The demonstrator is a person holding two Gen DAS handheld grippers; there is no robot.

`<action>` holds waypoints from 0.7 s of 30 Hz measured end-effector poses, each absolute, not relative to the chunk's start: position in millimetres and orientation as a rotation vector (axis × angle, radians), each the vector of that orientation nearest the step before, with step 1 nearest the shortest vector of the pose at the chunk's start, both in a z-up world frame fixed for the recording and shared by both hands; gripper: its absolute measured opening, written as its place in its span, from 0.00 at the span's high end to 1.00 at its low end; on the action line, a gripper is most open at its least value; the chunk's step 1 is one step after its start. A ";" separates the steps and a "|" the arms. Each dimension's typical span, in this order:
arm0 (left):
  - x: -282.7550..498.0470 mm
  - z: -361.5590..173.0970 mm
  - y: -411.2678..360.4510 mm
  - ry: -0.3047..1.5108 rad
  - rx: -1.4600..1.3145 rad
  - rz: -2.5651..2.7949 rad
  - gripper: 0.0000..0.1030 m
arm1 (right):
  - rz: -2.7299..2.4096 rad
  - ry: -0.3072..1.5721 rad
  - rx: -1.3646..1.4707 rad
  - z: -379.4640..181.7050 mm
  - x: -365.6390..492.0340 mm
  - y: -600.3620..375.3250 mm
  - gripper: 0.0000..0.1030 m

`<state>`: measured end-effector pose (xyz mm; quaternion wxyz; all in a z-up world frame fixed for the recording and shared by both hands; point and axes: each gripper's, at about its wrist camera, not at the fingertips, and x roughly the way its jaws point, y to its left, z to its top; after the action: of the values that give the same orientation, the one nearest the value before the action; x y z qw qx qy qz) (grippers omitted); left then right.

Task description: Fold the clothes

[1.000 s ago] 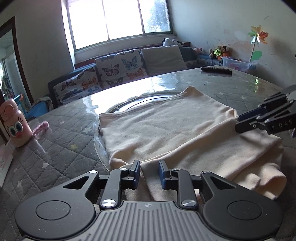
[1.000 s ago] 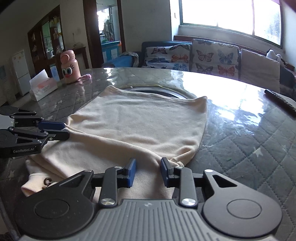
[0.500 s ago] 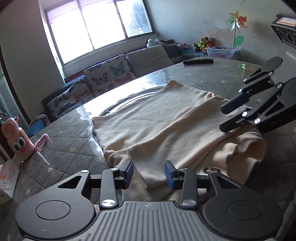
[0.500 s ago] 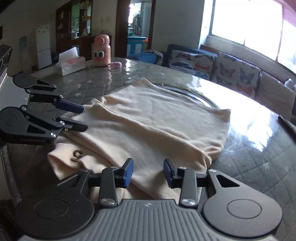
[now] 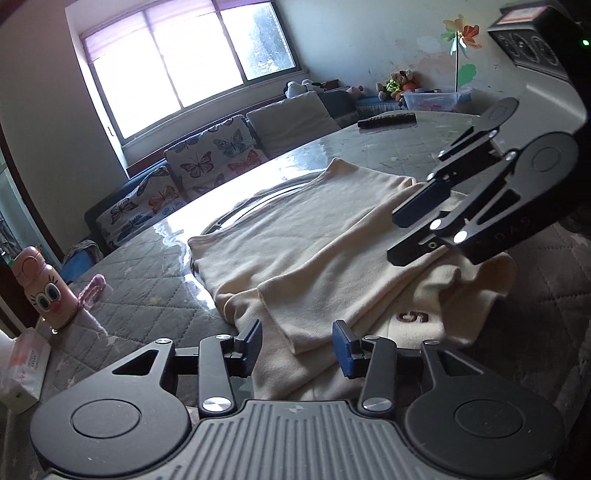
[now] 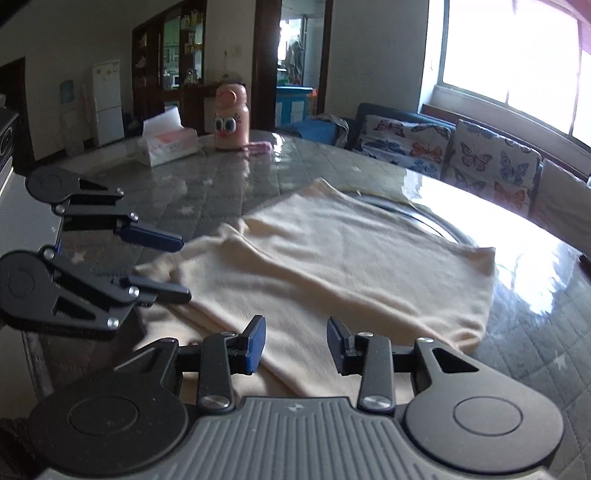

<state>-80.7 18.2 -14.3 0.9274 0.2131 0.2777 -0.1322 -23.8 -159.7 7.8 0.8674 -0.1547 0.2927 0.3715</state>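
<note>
**A:** ok so what's closest? Standing here I see the left gripper (image 5: 297, 345) low over the near edge of the cream garment (image 5: 314, 236), blue pads spread, jaws opening rn. Cloth lies under the gap but the pads aren't pinching it, so released imo.

**B:** yep same w/ the right gripper (image 6: 295, 343). Jaws apart, nothing clamped; the folded edge of the garment sits below and between the fingers, not squeezed. From the left cam you see that right gripper hanging above the garment's right side, fingers parted, no fabric in them.

**A:** and the garment itself? Looks folded over once, a top layer lying diagonal across the lower one. There's a dark red embroidered bit (image 5: 412, 316) peeking out near the front corner, can't read it tbh.

**B:** it's flat on the round table (image 6: 535, 354), grey quilted cover under a shiny clear sheet, glare everywhere. Garment's roughly mid table, toward the near rim.

**A:** further back: pink cartoon-face bottle (image 6: 231, 118) upright, tissue box (image 6: 168, 146) just beside it, both well apart from the cloth. Dark remote (image 5: 386, 120) on the far edge on the other side.

**B:** behind the table a sofa w/ butterfly cushions (image 5: 207, 166) under the big window (image 5: 192, 62), plush toys (image 5: 397, 83) and a paper pinwheel (image 5: 461, 31) by the wall.
</note>
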 end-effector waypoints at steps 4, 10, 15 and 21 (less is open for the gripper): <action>-96.0 -16.5 22.3 0.575 0.474 -0.286 0.53 | 0.822 0.632 -0.367 -0.5 -24.9 -141.9 0.64; -112.8 -19.4 26.2 0.572 0.504 -0.305 0.52 | 0.884 0.606 -0.385 5.0 -24.9 -120.7 0.64; -118.8 -24.3 25.5 0.563 0.529 -0.321 0.52 | 0.961 0.641 -0.379 0.0 -16.0 -94.3 0.64; -118.4 -28.2 13.3 0.532 0.568 -0.377 0.52 | 0.966 0.646 -0.365 2.9 -15.7 -97.5 0.60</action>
<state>-118.5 13.3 -28.2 0.9079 0.2754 0.2579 -0.1826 -15.7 -97.5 2.9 0.8202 -0.1715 0.3033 0.4537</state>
